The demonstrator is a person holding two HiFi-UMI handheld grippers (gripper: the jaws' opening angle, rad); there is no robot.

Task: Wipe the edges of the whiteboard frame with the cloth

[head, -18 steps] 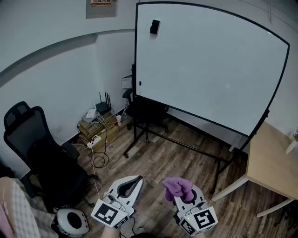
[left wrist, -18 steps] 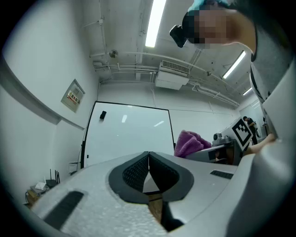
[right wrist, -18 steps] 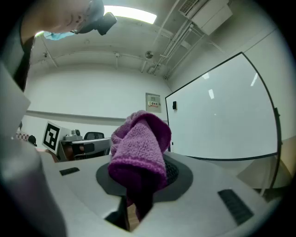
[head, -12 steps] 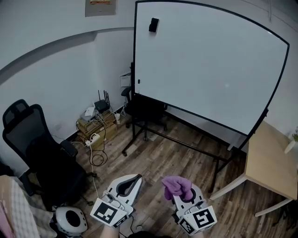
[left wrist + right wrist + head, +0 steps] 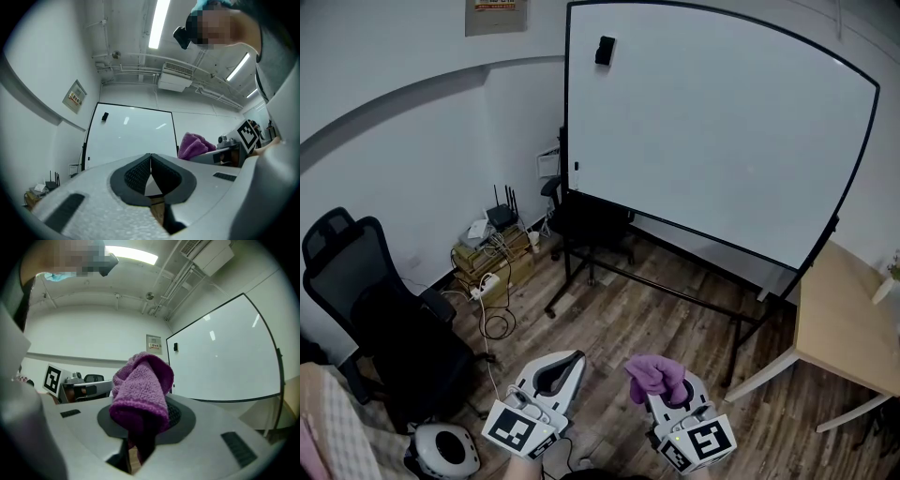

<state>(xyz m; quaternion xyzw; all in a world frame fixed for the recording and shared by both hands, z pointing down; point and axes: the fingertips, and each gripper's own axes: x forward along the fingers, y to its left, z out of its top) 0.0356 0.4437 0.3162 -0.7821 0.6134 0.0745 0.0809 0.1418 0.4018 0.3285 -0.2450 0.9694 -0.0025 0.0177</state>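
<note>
Before the whiteboard (image 5: 712, 131), the right tool (image 5: 146, 426) grips the purple cloth (image 5: 140, 383).

We lose the lower end of the cloth (image 5: 141, 390) between the jaws of the right gripper (image 5: 142, 430); print on the wall sign (image 5: 496, 14) is too small.

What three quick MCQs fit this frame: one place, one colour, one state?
1. Where on the whiteboard is the small black object?
A. upper left
B. centre
C. lower right

2. What colour is the cloth?
A. yellow
B. white
C. purple

3. How do the fingers of the left gripper stand?
A. wide apart
B. together, nothing between them
C. shut on the cloth

1 A: in the head view it sits near the board's top left corner.
2 C: it is purple in the head and right gripper views.
3 B: the left gripper view shows them meeting; the cloth is in the right gripper.
</note>
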